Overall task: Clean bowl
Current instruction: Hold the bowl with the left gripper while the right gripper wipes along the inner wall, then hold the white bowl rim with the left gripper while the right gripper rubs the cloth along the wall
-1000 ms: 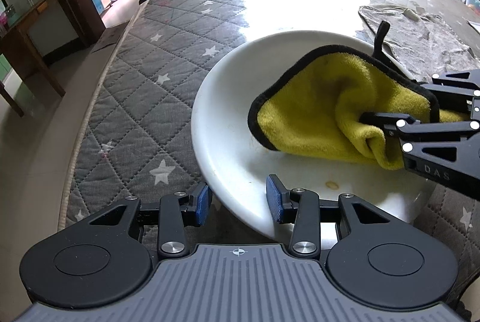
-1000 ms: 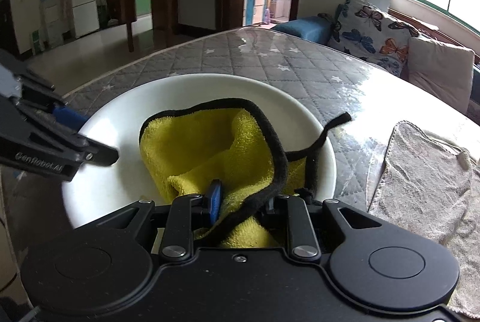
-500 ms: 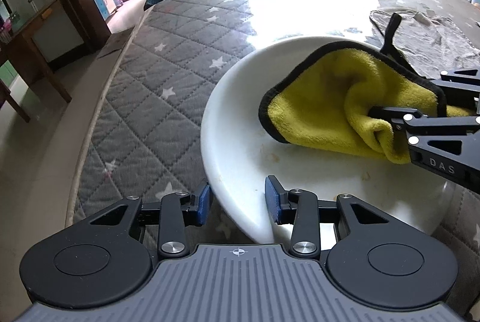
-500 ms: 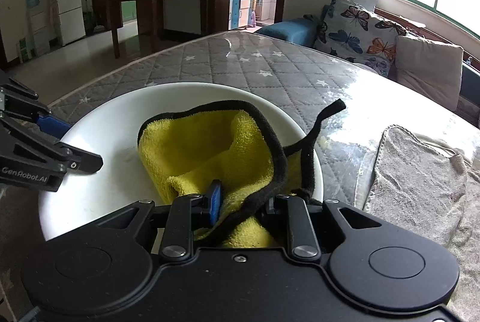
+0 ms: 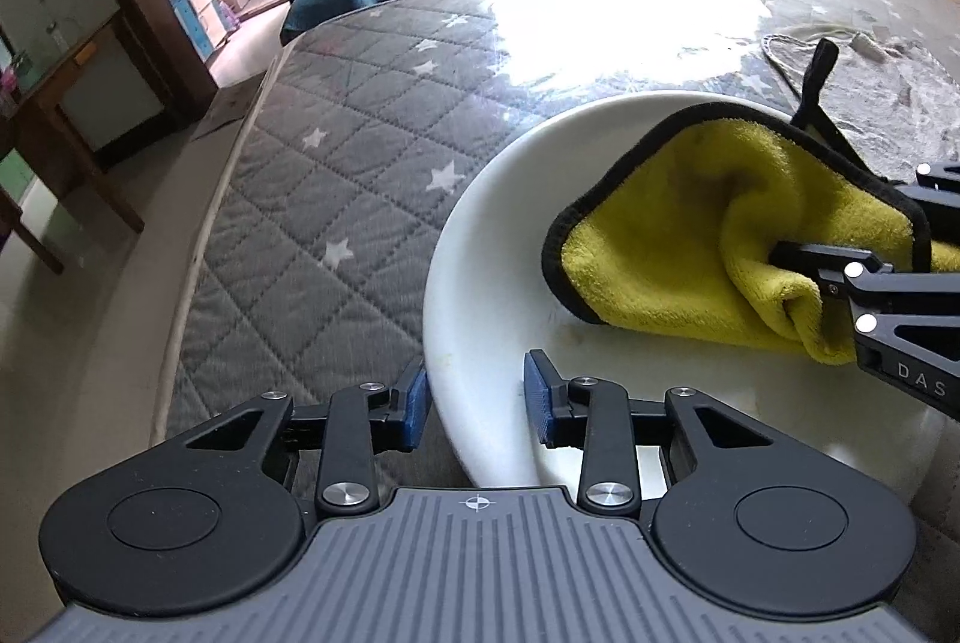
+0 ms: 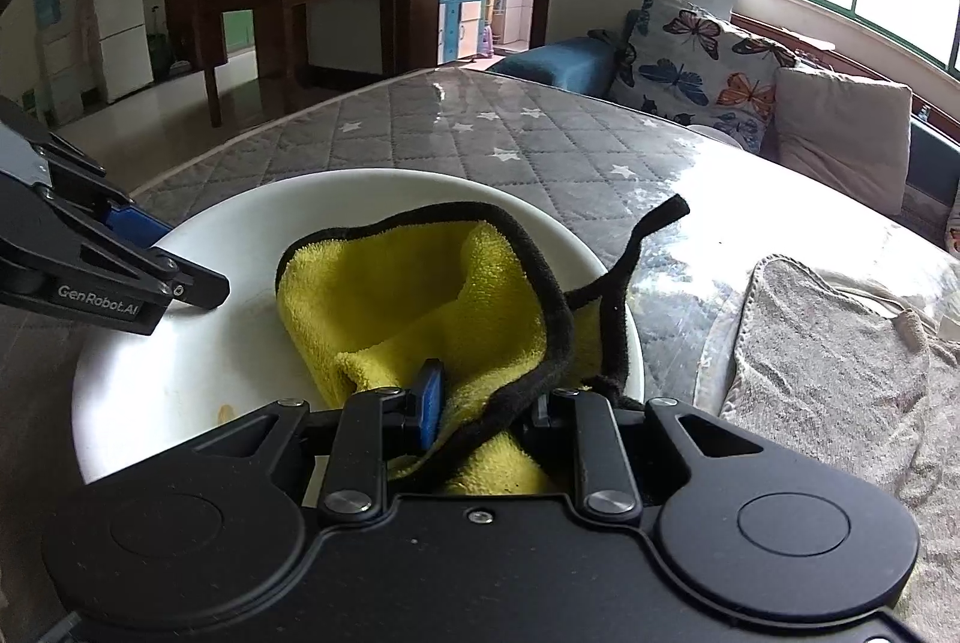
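Left claw (image 5: 475, 397) is sitting with its 2 blue pads apart, straddling the near rim of the wide white ceramic bowl (image 5: 492, 247) on the quilted grey star-print tabletop (image 5: 336, 163). Right claw (image 6: 486, 403) is clamping the yellow black-edged microfibre cloth (image 6: 408, 295) inside the bowl, ahead-right of the left claw.

Bare quilted table (image 5: 336, 199) lies open left of the bowl (image 5: 492, 247). Within it, the yellow cloth (image 5: 690, 235) fills the right half; a grey towel (image 6: 828, 361) occupies the table beyond.
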`<state>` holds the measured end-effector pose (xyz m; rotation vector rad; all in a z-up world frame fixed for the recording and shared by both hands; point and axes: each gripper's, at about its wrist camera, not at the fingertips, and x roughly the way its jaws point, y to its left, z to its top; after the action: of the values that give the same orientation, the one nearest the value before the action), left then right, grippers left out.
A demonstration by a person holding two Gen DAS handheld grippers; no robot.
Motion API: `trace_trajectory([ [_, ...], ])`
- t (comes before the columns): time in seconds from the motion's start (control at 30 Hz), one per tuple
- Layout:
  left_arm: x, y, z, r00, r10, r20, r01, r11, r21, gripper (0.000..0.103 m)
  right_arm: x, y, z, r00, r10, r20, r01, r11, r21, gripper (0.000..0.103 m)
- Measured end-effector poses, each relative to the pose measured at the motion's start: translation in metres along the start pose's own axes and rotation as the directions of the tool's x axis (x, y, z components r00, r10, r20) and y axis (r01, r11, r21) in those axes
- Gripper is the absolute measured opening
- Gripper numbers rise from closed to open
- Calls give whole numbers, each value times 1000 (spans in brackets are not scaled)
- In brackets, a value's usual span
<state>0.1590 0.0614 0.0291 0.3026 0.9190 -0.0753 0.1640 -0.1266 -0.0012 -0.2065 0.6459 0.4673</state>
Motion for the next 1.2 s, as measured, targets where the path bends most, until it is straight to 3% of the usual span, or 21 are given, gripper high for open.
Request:
trace_trajectory([
  [0.23, 7, -7, 8, 999, 34, 22, -37, 992, 120, 33, 13, -5, 10, 1000, -24, 8, 24, 1000, 0, 25],
  [0.3, 9, -4, 9, 1000, 25, 16, -26, 994, 108, 32, 16, -7, 13, 1000, -27, 10, 27, 1000, 0, 24],
  [0.43, 7, 7, 9, 1000, -2, -12, 3, 1000, 17, 32, 17, -9, 14, 1000, -25, 7, 25, 1000, 4, 25],
  [0.63, -8, 16, 2, 999, 8, -32, -11, 996, -87, 35, 11, -7, 13, 1000, -24, 7, 24, 1000, 6, 25],
  [0.87, -25, 19, -14, 997, -42, -68, 24, 970, -243, 43, 0, -2, 8, 1000, -18, 5, 18, 1000, 2, 24],
  [1.1, -35, 11, -24, 995, -72, -75, 43, 943, -331, 47, -12, 1, 2, 1000, -17, -2, 17, 1000, -11, 24],
  [1.2, -38, 4, -30, 990, -116, -83, 79, 931, -356, 51, -16, 3, 0, 1000, -15, -5, 15, 1000, -23, 24],
])
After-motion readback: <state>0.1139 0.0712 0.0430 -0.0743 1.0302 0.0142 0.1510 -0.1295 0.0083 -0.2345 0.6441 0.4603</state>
